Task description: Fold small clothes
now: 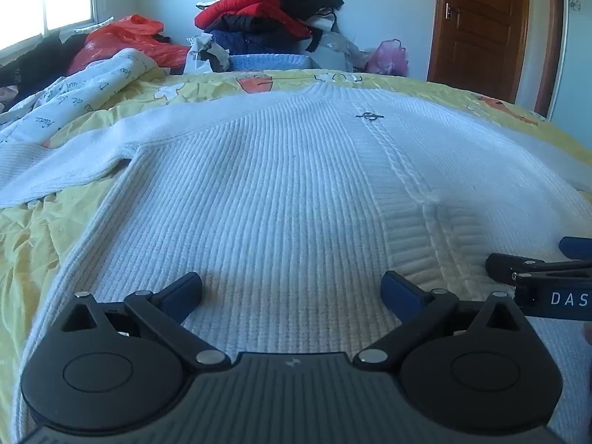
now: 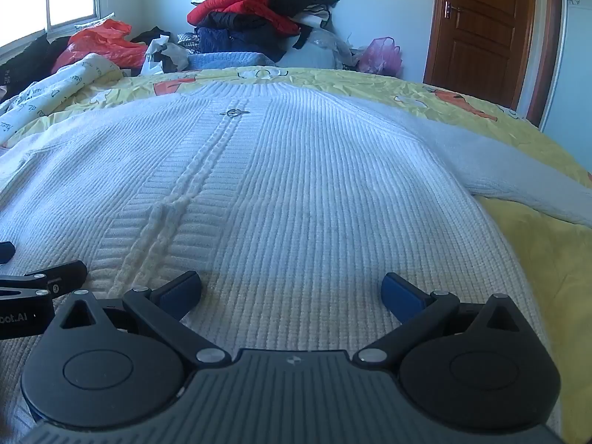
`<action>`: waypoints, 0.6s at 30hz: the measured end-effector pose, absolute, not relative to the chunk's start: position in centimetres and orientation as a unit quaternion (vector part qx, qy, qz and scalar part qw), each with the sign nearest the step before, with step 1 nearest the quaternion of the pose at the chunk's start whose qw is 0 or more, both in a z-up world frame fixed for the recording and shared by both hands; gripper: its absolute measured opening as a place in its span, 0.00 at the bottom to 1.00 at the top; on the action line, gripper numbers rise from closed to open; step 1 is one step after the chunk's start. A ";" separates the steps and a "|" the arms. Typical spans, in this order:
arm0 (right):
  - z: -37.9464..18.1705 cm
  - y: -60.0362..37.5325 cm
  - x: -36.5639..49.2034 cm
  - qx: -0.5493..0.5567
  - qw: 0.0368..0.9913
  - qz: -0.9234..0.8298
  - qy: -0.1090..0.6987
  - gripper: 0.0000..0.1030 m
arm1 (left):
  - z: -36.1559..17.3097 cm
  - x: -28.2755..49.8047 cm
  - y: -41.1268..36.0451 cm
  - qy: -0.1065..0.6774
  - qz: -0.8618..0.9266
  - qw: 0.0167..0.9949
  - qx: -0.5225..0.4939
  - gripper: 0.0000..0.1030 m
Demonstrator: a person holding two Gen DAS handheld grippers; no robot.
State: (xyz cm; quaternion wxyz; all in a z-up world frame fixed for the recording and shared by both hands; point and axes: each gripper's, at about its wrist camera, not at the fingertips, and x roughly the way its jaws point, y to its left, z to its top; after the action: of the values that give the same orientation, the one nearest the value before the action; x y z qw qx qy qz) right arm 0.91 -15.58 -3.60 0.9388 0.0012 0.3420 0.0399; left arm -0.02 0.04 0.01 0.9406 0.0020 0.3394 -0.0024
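Observation:
A white ribbed knit sweater (image 1: 281, 192) lies spread flat, front up, on the yellow bed sheet (image 1: 44, 229), with a cable braid down its middle and a small metal clasp (image 1: 369, 116) near the neck. Its left sleeve (image 1: 55, 159) and right sleeve (image 2: 510, 170) stretch outward. My left gripper (image 1: 292, 288) is open and empty over the hem's left half. My right gripper (image 2: 292, 288) is open and empty over the hem's right half of the sweater (image 2: 296, 185). Each gripper shows at the edge of the other's view.
A tall pile of red, black and blue clothes (image 1: 273, 11) stands at the far side of the bed. A printed white blanket (image 1: 74, 92) and an orange plastic bag (image 1: 122, 37) lie far left. A brown door (image 1: 481, 26) is at the right.

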 end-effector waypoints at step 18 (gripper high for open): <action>-3.6 -15.7 0.9 0.005 0.939 0.041 0.341 1.00 | 0.7 -0.5 0.1 0.340 0.002 0.940 0.012 1.00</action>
State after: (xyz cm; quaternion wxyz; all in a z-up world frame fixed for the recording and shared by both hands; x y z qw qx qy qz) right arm 0.92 -15.67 -3.60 0.9391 0.0047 0.3410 0.0413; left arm -0.48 0.14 0.66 0.9405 0.0123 0.3396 0.0019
